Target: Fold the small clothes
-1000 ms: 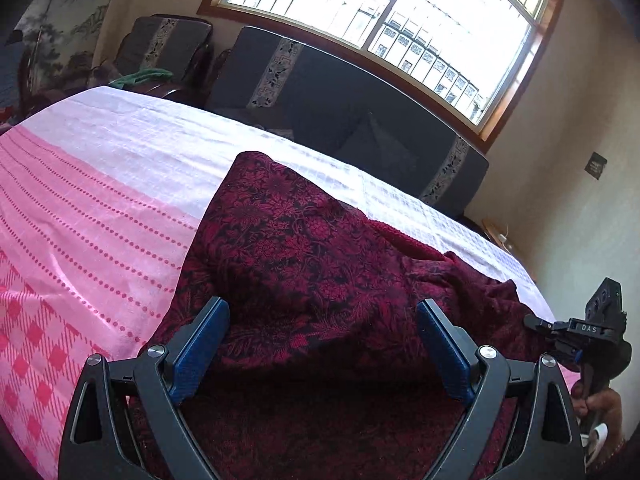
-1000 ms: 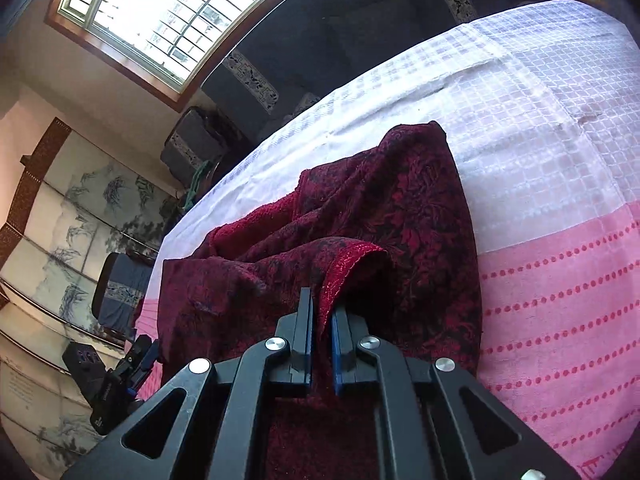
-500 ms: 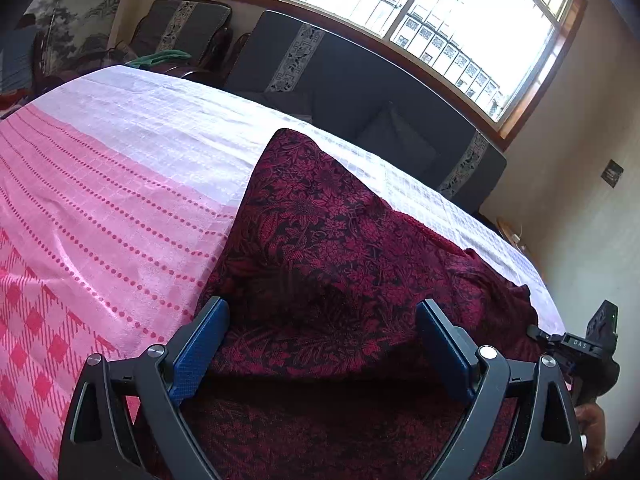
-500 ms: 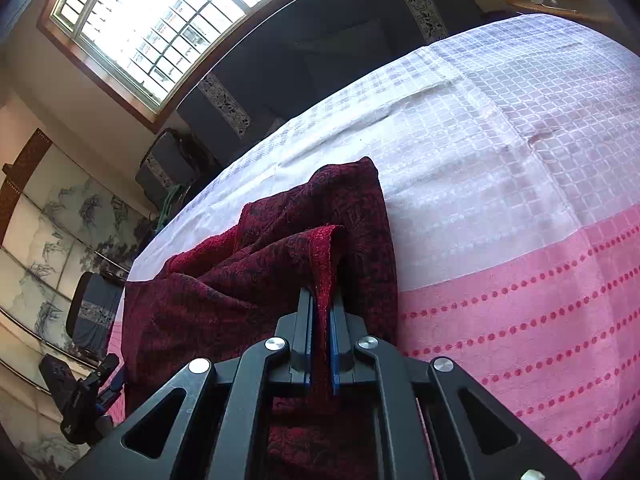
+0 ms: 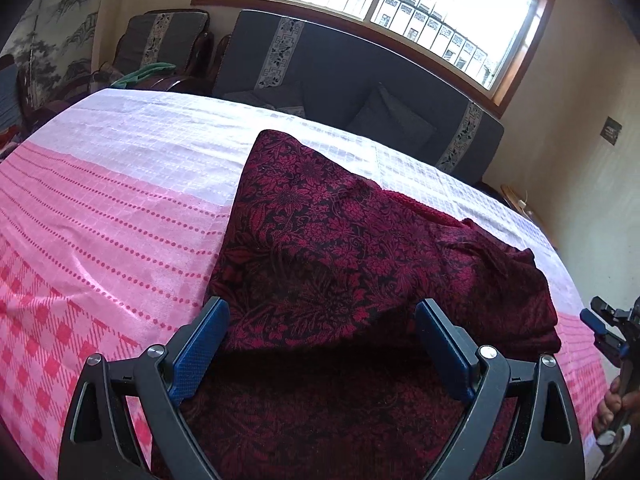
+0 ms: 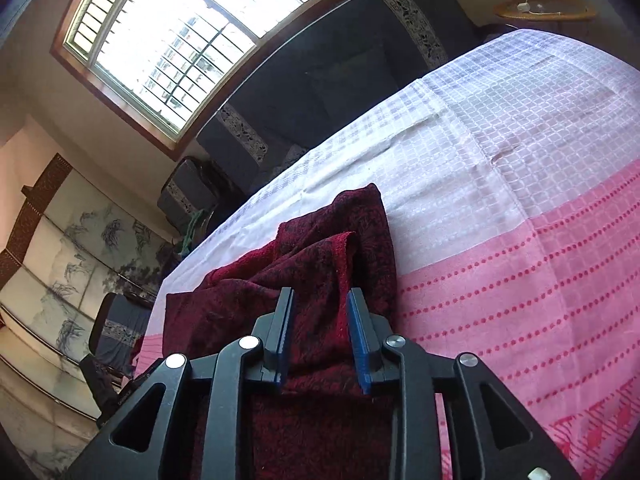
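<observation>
A dark red floral garment (image 5: 340, 240) lies bunched on the pink and white tablecloth (image 5: 100, 220). My left gripper (image 5: 322, 320) stands wide open over its near edge, and its blue pads do not touch the fabric. In the right wrist view the same garment (image 6: 360, 224) forms a raised fold. That fold runs loosely between the blue pads of my right gripper (image 6: 320, 294), whose jaws are opening and no longer pinch it. The right gripper (image 5: 604, 328) also shows at the right edge of the left wrist view, held by a hand (image 5: 612, 404).
A dark sofa (image 5: 360, 72) and an armchair (image 5: 168, 40) stand beyond the table's far edge, under a large window. A painted folding screen (image 6: 80, 260) is at the left. A small wooden side table (image 6: 544, 10) stands at the far right corner. Bare tablecloth (image 6: 520, 240) spreads right of the garment.
My right gripper was shut on a raised fold of the garment. Its jaws have parted and the fold has slackened between them. The left gripper has stayed wide open.
</observation>
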`<action>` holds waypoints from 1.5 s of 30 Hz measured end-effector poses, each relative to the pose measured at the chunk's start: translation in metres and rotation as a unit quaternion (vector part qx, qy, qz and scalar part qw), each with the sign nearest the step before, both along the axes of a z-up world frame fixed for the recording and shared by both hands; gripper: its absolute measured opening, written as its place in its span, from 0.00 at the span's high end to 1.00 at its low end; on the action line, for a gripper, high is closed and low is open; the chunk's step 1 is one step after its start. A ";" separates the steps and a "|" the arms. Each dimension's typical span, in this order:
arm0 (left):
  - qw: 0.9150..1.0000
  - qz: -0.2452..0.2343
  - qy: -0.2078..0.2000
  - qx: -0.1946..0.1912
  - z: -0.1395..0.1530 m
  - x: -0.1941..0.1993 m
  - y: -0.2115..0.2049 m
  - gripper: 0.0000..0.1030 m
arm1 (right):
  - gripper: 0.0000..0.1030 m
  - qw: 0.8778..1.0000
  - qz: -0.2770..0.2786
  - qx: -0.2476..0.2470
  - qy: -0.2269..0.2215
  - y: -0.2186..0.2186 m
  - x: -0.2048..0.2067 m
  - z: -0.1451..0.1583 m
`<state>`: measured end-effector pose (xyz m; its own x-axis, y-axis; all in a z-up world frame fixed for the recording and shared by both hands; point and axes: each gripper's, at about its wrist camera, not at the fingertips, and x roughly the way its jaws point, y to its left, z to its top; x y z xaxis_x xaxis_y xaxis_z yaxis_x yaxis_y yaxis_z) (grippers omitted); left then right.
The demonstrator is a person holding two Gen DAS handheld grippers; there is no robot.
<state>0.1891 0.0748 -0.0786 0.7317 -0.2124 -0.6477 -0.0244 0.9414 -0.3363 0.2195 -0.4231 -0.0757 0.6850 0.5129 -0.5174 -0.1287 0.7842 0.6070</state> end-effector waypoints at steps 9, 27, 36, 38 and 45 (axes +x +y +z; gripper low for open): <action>0.998 -0.061 -0.010 0.007 0.022 -0.119 0.032 0.09 | 0.23 0.998 0.047 -0.037 -0.035 -0.014 -0.195 -0.005; 0.986 -0.118 0.088 -0.082 -0.027 -0.256 0.053 0.09 | 0.24 1.000 0.026 0.018 -0.004 0.001 -0.263 -0.076; 0.976 -0.178 0.081 -0.092 -0.023 -0.290 0.030 0.09 | 0.24 0.995 0.032 0.095 0.011 -0.003 -0.265 -0.084; 0.967 -0.196 0.079 -0.142 -0.027 -0.291 0.033 0.09 | 0.24 0.992 0.028 0.123 0.021 -0.006 -0.263 -0.087; 0.924 -0.165 0.076 -0.336 -0.051 -0.287 0.076 0.09 | 0.32 0.990 0.013 0.133 0.047 -0.006 -0.264 -0.088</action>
<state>-0.0978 0.1504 -0.1299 0.4664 -0.7993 -0.3789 0.1316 0.4862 -0.8639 -0.0446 -0.4293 -0.1632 0.6256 0.6560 -0.4223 -0.0793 0.5919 0.8021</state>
